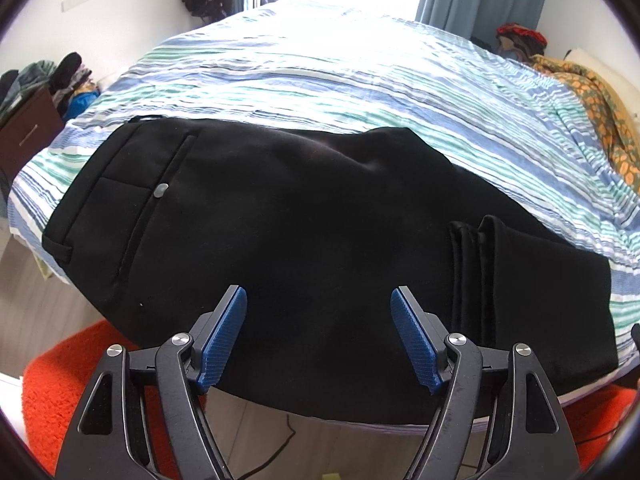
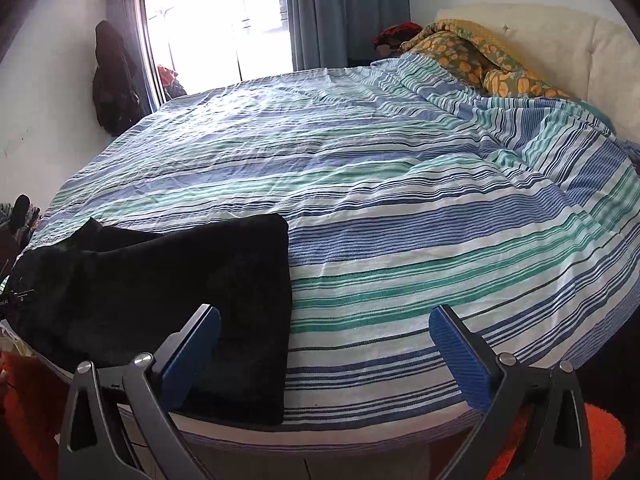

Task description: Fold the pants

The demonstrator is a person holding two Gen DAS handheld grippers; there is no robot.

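Observation:
Black pants (image 1: 304, 224) lie folded along the near edge of the striped bed (image 1: 320, 80), waistband and back pocket to the left, leg hems doubled over at the right. My left gripper (image 1: 319, 298) hovers open over their near edge, nothing between its blue pads. In the right wrist view the pants (image 2: 168, 292) fill the lower left, their folded edge running down the picture. There my right gripper (image 2: 325, 318) stands wide open above the bed's near edge; its left finger (image 2: 192, 356) is over the pants, its right finger over bare bedspread (image 2: 400, 208).
An orange shaggy rug (image 1: 60, 392) covers the wooden floor under the bed's near edge. A flowered blanket (image 2: 480, 60) and a cream headboard (image 2: 560, 52) are at the far right. A dark dresser (image 1: 24, 140) piled with clothes stands at the left. Curtains and a bright window are behind.

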